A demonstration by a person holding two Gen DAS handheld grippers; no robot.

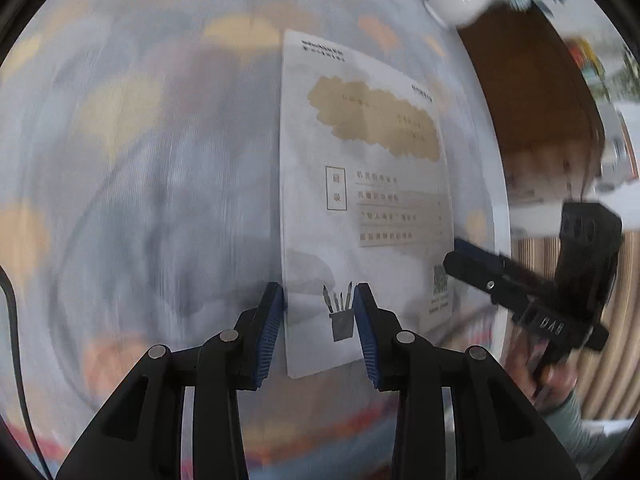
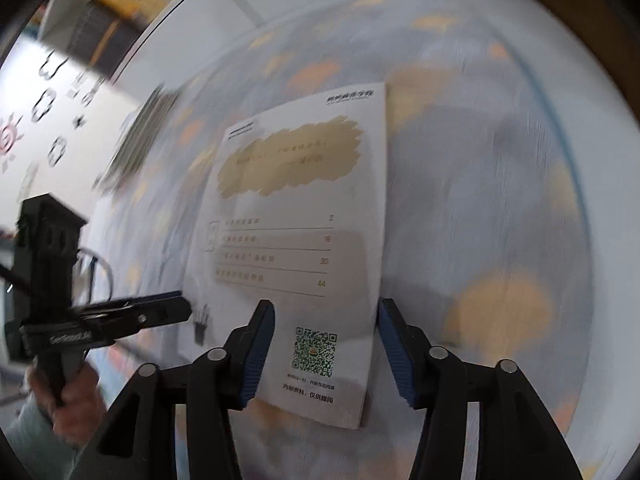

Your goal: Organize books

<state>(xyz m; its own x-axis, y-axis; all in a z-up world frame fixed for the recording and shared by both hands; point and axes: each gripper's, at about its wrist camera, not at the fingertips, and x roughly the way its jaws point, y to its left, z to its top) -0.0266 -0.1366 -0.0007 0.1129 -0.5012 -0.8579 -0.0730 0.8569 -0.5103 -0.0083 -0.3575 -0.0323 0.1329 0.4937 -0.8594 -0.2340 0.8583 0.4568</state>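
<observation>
A thin white booklet [image 1: 360, 200] lies flat on a round table [image 1: 140, 160] covered with a pale cloth bearing orange and yellow patches. In the left wrist view its long axis runs from 12 to 6 o'clock, with the printed heading at 12 and the brush-pot drawing at 6. The left gripper [image 1: 318, 336] stands part open over the booklet's near left corner; whether its pads touch the cover cannot be told. The right gripper [image 2: 326, 354] stands part open astride the near corner with the QR code, gripping nothing. A white vase [image 1: 460, 0] sits at 1 o'clock.
</observation>
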